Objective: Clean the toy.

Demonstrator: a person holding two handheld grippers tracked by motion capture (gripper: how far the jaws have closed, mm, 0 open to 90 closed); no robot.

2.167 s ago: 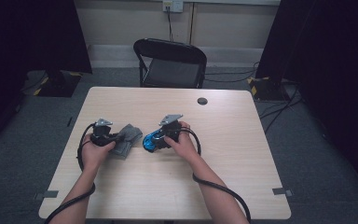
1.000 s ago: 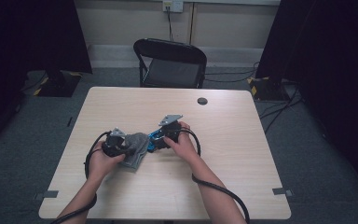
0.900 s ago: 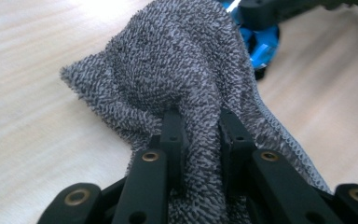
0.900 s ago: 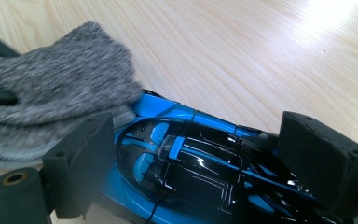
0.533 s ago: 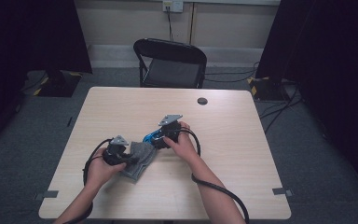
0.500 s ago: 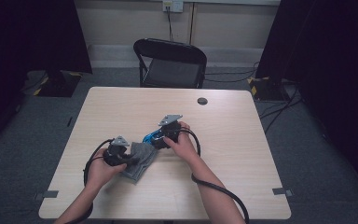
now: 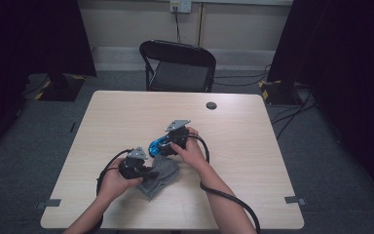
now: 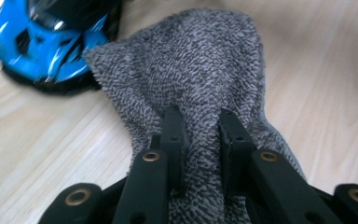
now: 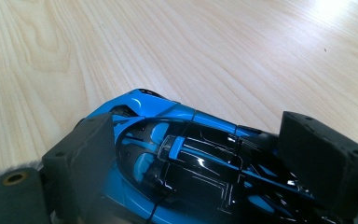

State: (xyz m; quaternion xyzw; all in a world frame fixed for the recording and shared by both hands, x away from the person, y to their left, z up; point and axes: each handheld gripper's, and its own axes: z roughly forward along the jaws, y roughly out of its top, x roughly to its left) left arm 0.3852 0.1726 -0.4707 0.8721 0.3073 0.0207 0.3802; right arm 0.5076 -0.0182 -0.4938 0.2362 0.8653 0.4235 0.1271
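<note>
Here is the left tool (image 7: 148, 171), low on the near-left part of the pale wooden desk (image 7: 253, 131), its two black jaws pressed together on a fold of the grey looped terry cloth (image 7: 161, 174). In the left gripper view the pinch is plain: the cloth (image 8: 200, 88) bunches up between the jaws and fans out wide beyond them, lying flat on the wood. The far corner of the cloth touches the front of the glossy blue and black toy sports car (image 8: 42, 42), which sits at the upper left of that view.

Over to the right tool (image 7: 163, 146), just beyond the cloth and near the middle of the desk. Its jaws stand wide, one on each flank of the toy car (image 7: 158, 144). In the right gripper view the car (image 9: 186, 158) fills the gap between the two foam-faced jaws, nose pointing away from the camera, wheels down on the desk. The left jaw lies against the car's side; on the other side I cannot tell whether the pad touches. A sliver of grey cloth (image 9: 4, 169) peeks in at the left edge.

Behind the desk stands a black folding chair (image 7: 177, 66), and a small dark round disc (image 7: 211, 105) lies near the far edge of the desk, well apart from both hands.
</note>
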